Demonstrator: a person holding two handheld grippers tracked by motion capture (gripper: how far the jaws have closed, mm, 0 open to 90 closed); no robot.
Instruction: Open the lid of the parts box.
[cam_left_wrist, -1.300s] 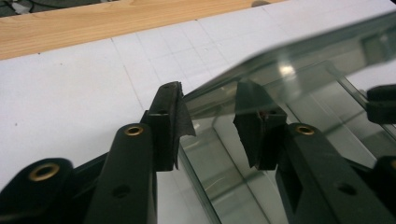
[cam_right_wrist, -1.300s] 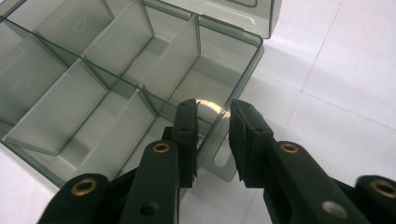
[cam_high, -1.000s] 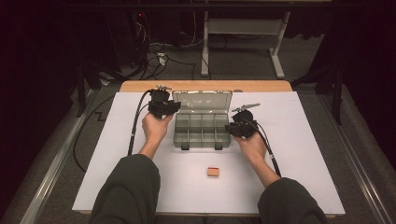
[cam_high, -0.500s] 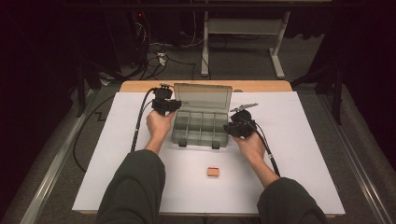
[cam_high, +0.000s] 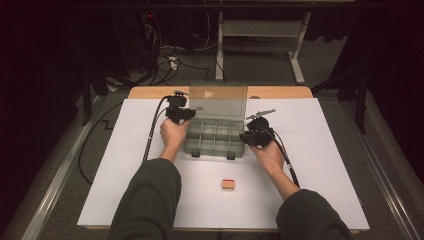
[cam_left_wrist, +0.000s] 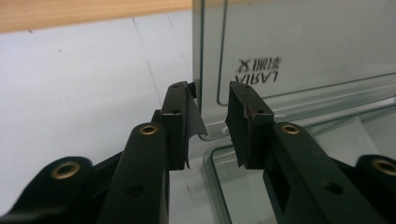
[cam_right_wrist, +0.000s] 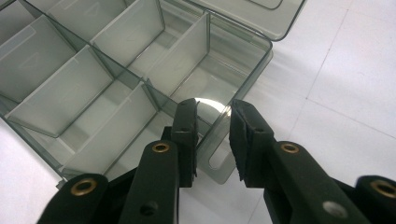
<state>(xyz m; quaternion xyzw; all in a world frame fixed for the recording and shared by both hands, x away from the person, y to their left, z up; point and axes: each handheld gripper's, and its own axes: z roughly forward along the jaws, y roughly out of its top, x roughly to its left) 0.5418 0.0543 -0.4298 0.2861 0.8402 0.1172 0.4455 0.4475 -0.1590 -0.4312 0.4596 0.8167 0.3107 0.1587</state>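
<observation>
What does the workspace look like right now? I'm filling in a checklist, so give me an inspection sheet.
Surface: white table top, wooden edge at the far side.
Job's things: clear compartment box, compartments bare, lid standing up.
Clutter: small tan block near the person.
Grippers: left gripper straddles the lid's edge with a gap; right gripper straddles the box's wall, also gapped.
Cables: black cable trails off the left gripper.
Surroundings: dark floor, cable tangle, white frame legs.
</observation>
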